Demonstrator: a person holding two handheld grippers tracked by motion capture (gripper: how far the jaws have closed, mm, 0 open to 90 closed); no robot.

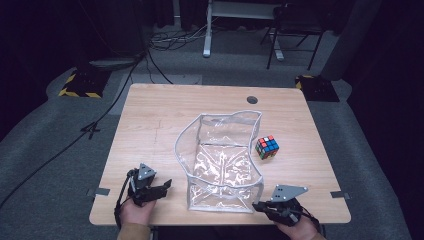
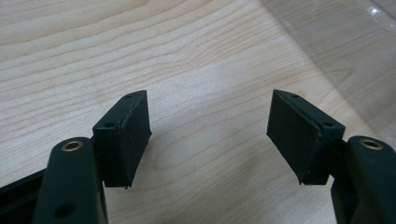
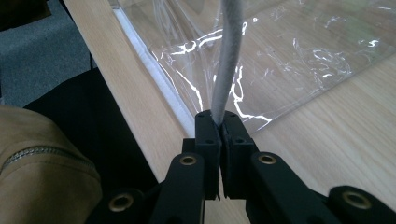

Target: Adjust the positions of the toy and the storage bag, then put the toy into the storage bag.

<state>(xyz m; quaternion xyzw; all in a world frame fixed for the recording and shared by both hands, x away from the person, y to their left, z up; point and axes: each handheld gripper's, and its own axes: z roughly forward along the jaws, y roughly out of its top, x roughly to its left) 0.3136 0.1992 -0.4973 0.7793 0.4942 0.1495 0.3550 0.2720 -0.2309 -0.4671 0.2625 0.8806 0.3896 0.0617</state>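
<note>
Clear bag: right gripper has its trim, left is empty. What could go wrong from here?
1. The right gripper pinches only the thin grey trim of the clear bag; a tug could slip it free.
2. The left gripper stands open over bare table, so a one-sided pull may skew or collapse the bag.
3. The Rubik's cube sits close beside the bag; dragging the bag could knock it.

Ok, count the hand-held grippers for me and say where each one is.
2. The left hand-held gripper sits at the table's near-left edge, jaws apart over bare wood. The right hand-held gripper is at the near-right, clamped on the clear bag's grey edging.
</note>
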